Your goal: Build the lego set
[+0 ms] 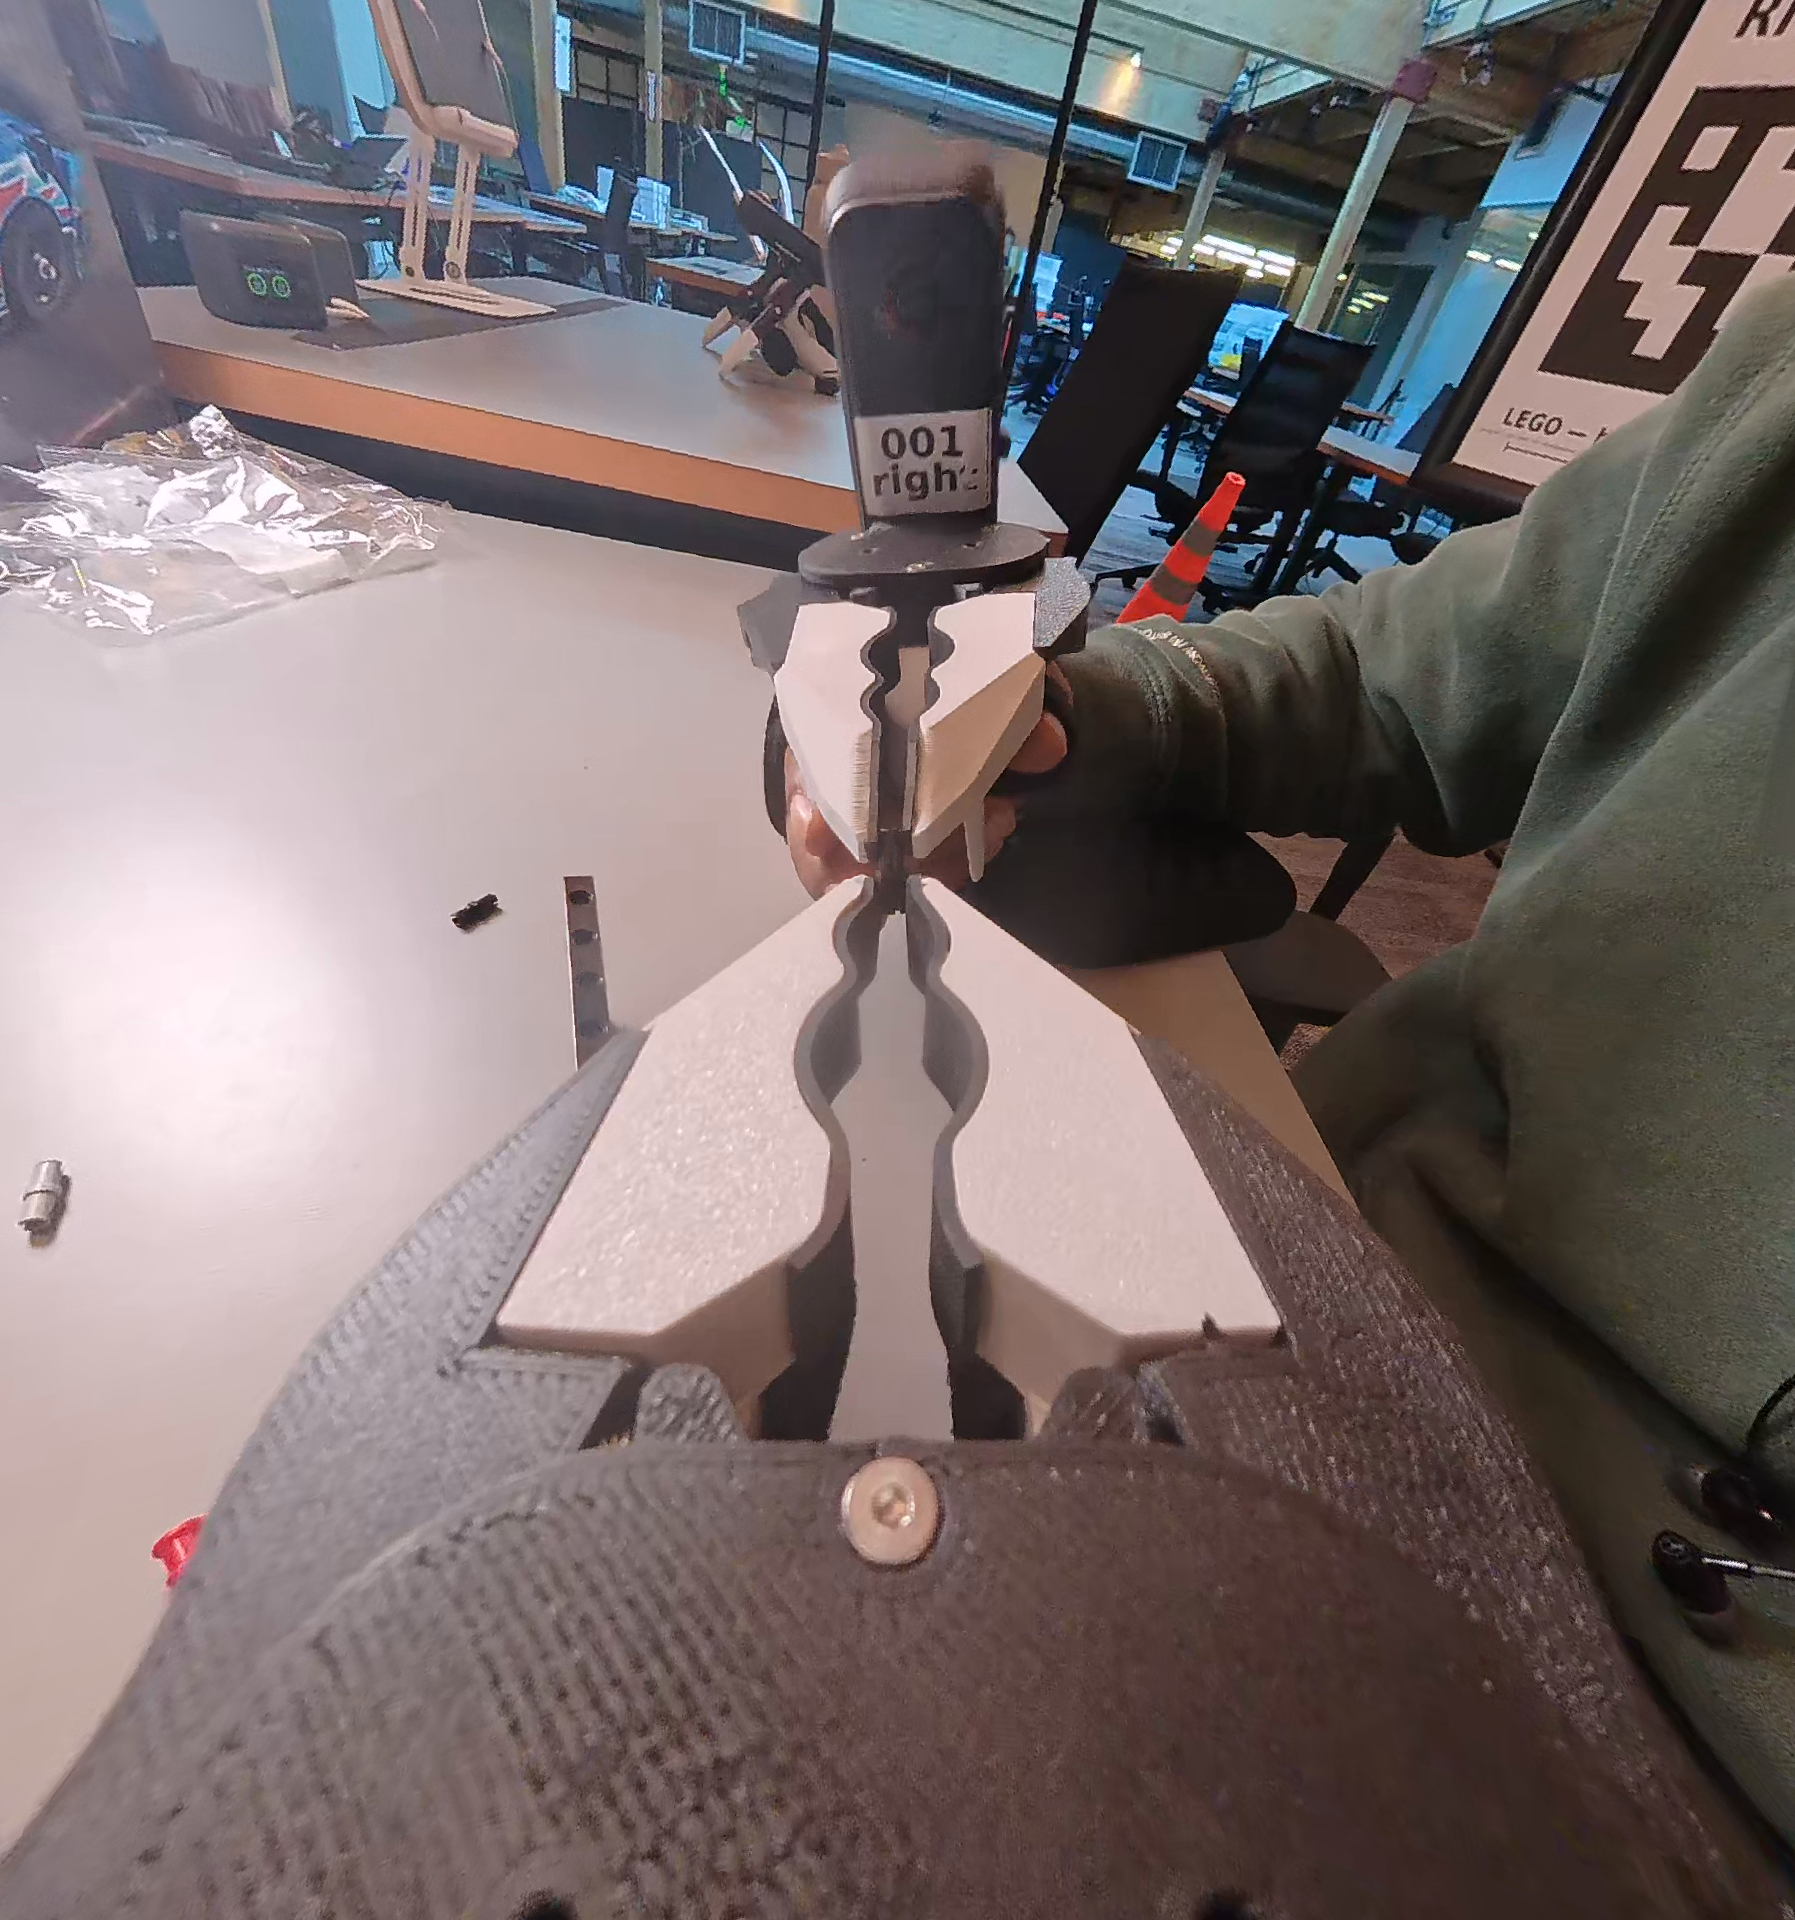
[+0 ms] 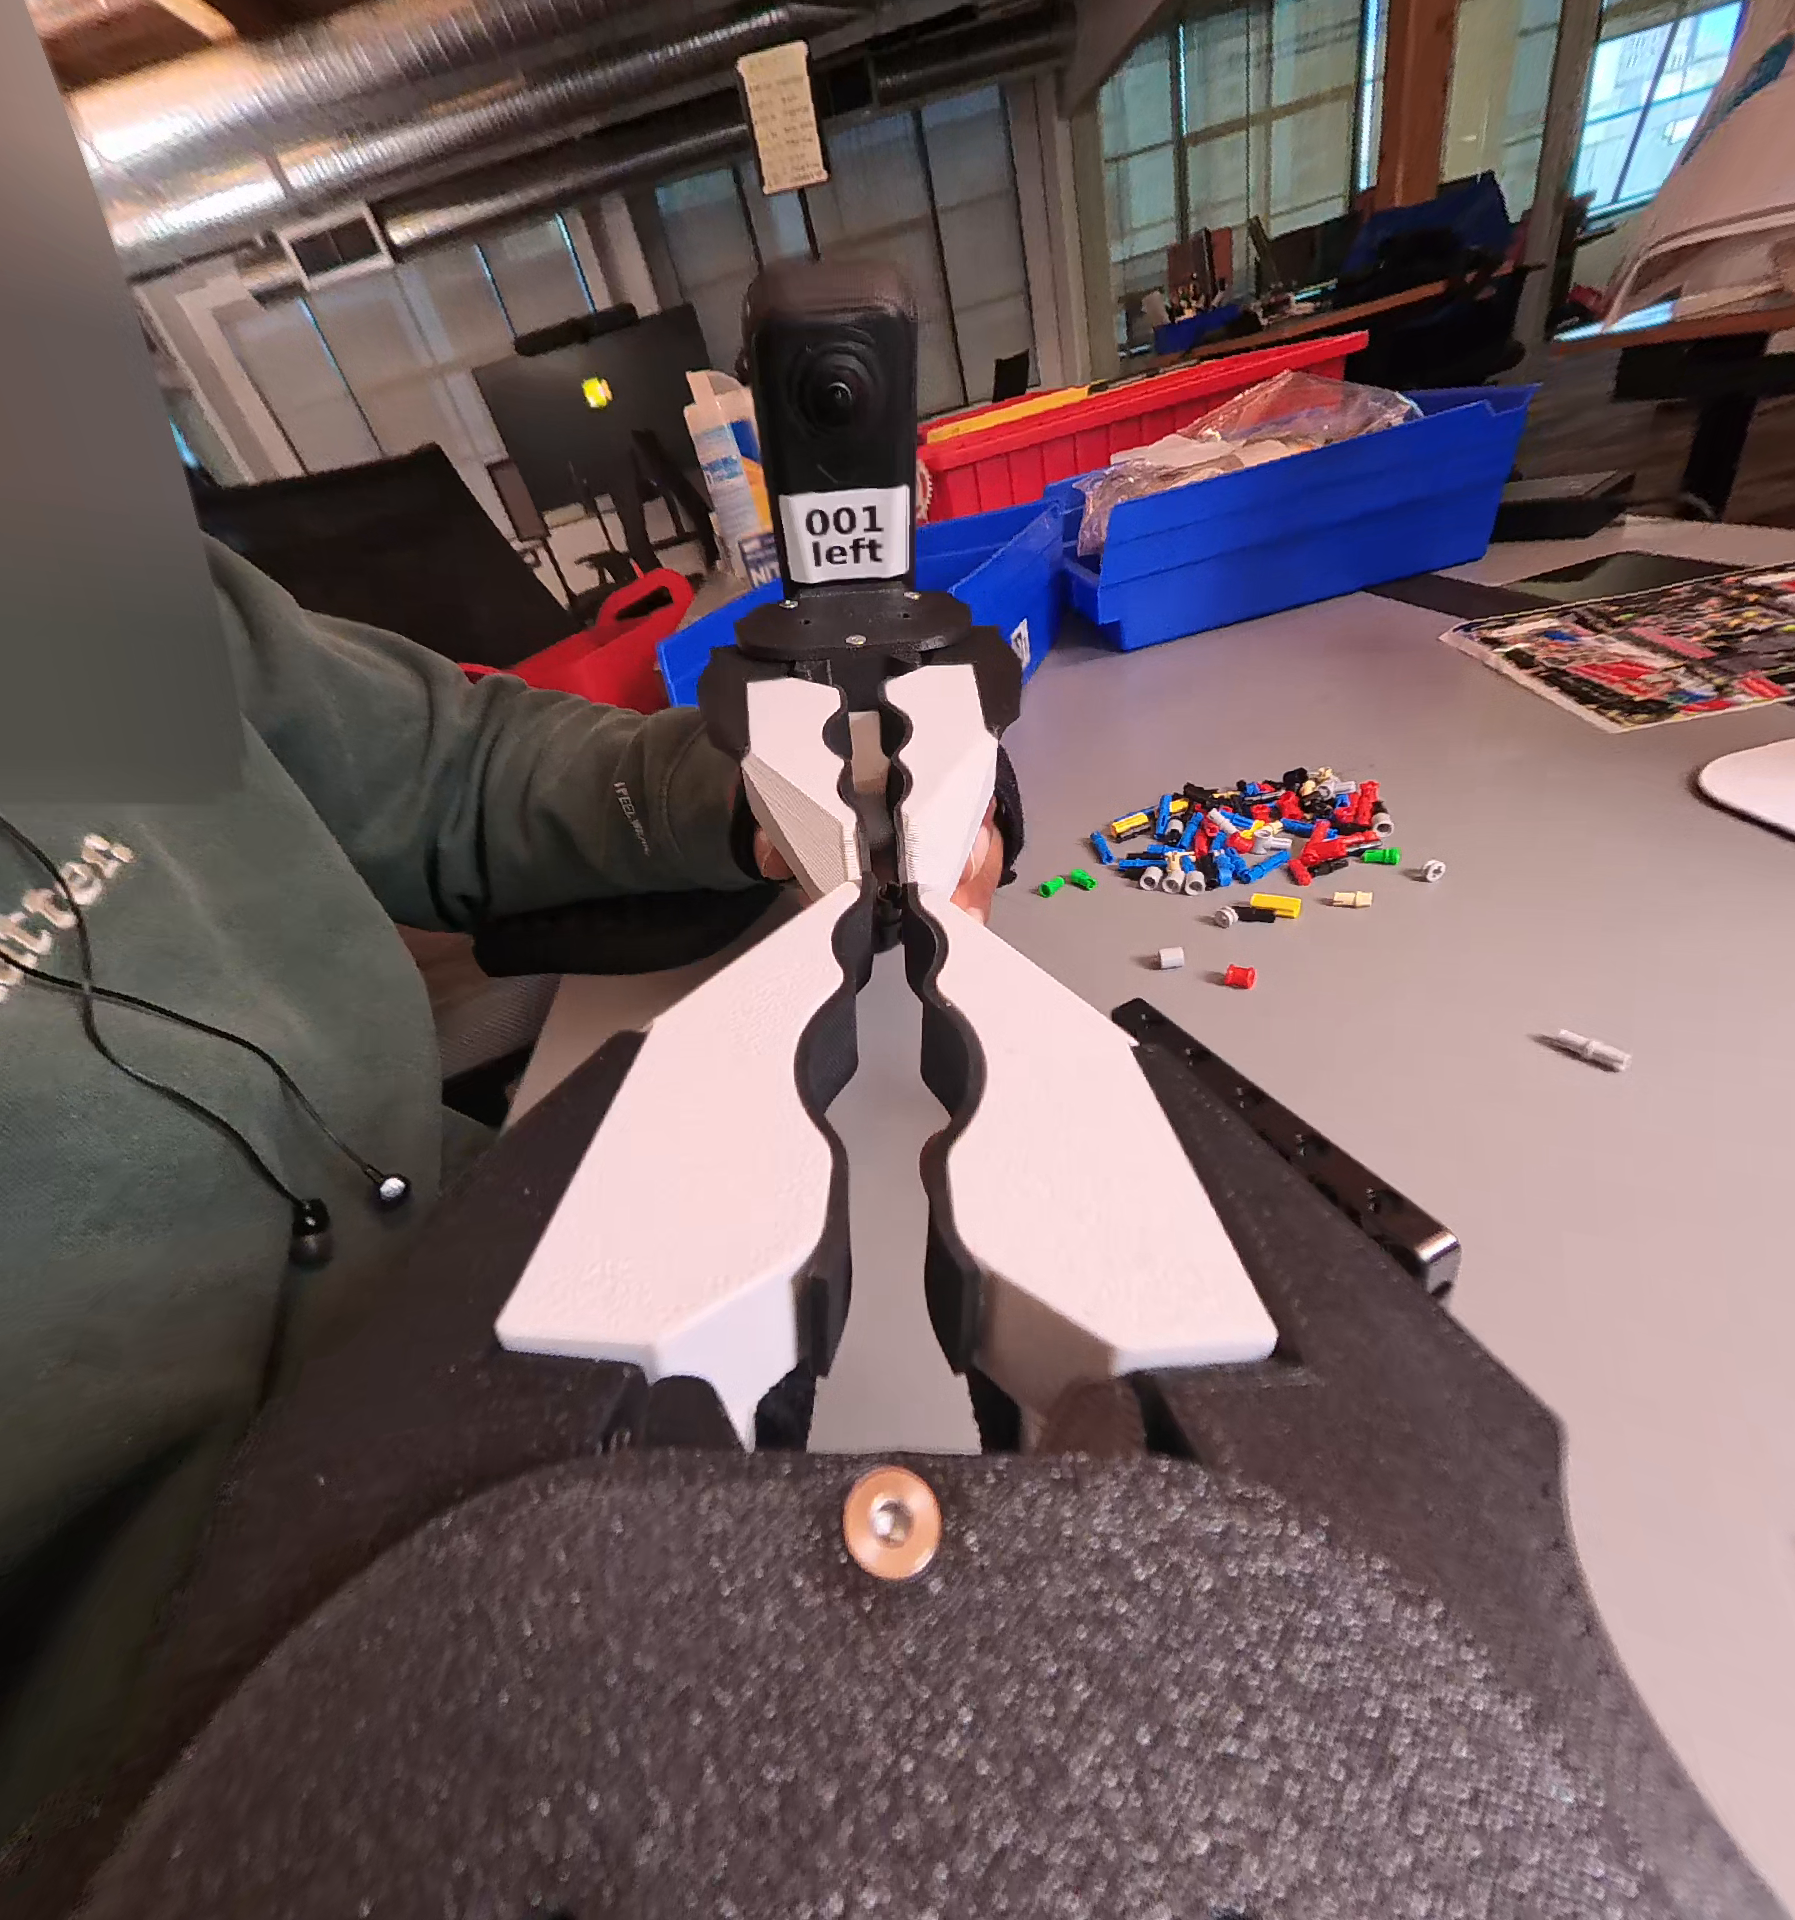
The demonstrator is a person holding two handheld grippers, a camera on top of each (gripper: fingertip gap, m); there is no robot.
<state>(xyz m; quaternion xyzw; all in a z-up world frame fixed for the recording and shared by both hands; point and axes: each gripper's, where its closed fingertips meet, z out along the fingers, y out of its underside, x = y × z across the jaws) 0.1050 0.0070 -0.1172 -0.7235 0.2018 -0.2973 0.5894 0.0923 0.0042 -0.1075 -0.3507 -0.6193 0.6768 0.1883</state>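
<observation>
My left gripper (image 1: 888, 891) and right gripper (image 2: 888, 902) face each other tip to tip above the grey table's (image 1: 301, 935) near edge. A small black piece (image 1: 888, 857) sits between the two pairs of tips, and both grippers are closed narrowly on it; it also shows in the right wrist view (image 2: 885, 891). The right gripper appears opposite in the left wrist view (image 1: 888, 826), and the left gripper in the right wrist view (image 2: 877, 857). A pile of small coloured Lego pieces (image 2: 1257, 831) lies on the table. A dark beam with holes (image 2: 1288, 1132) lies beside the right gripper and shows in the left wrist view (image 1: 586, 977).
A black pin (image 1: 475, 911), a grey connector (image 1: 44, 1195) and a red piece (image 1: 178, 1548) lie loose. Empty plastic bags (image 1: 176, 530) lie at the back. A grey pin (image 2: 1594, 1049), an instruction sheet (image 2: 1651, 644), blue bins (image 2: 1288, 540) and a red bin (image 2: 1132, 416) are around. A person's green sleeve (image 1: 1444, 675) is close.
</observation>
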